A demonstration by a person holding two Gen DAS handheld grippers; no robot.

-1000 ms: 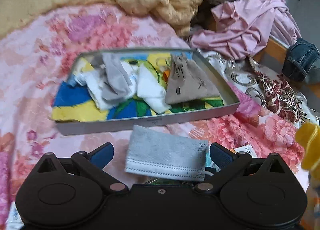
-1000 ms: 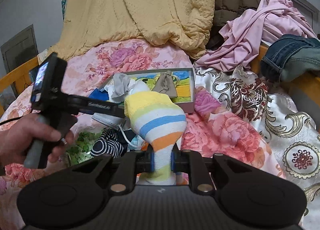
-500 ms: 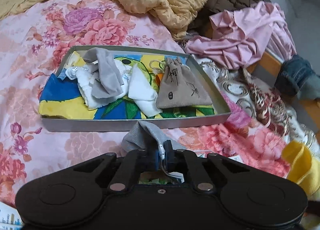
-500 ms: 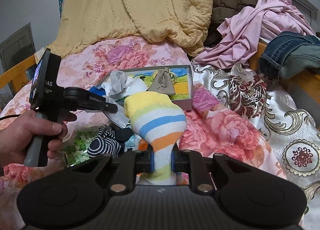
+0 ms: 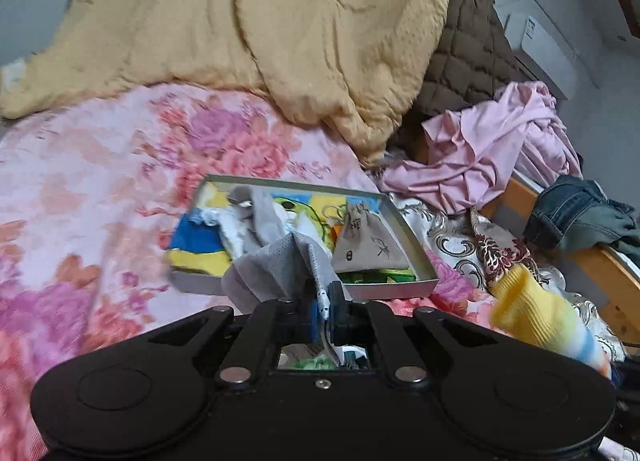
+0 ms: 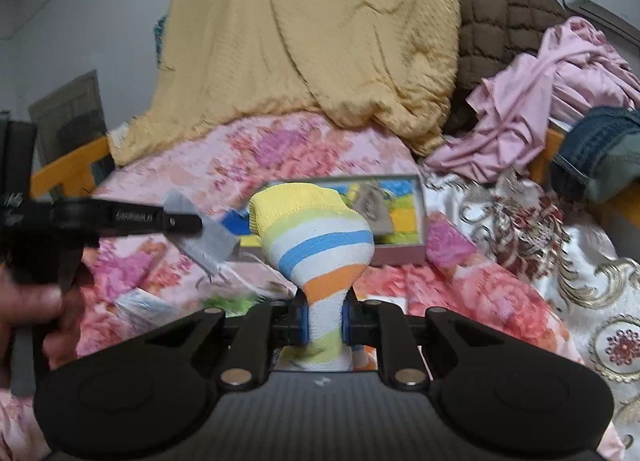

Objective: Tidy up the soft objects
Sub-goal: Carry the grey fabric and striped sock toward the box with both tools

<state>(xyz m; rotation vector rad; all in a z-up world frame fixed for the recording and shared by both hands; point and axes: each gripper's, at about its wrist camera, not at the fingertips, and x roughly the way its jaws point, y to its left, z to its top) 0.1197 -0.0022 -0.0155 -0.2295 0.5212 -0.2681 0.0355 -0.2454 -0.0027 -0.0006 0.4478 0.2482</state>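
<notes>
My left gripper [image 5: 323,307] is shut on a grey face mask [image 5: 276,271], which hangs crumpled above the bed just in front of a shallow metal tray [image 5: 390,291]. In the tray lie a tan drawstring pouch [image 5: 366,247], grey and white cloths [image 5: 256,217] and a colourful picture lining. My right gripper [image 6: 324,321] is shut on a striped sock [image 6: 316,237], yellow at the top with blue and orange bands, held upright. The right wrist view also shows the left gripper [image 6: 192,224] at the left, carrying the mask [image 6: 208,239] in the air, and the tray [image 6: 400,253] behind the sock.
A pink floral bedspread [image 5: 100,189] covers the bed. Piled behind the tray are a yellow quilt [image 5: 280,41] and a brown quilted jacket [image 5: 468,57]. Pink clothing [image 5: 488,153] and jeans [image 5: 576,213] lie at the right by a wooden rail [image 5: 600,273]. A person's hand [image 6: 28,313] grips the left tool.
My left gripper went from open around the flat mask to shut on it, then lifted it off the bed toward the tray. The right gripper kept hold of the sock and rose slightly.
</notes>
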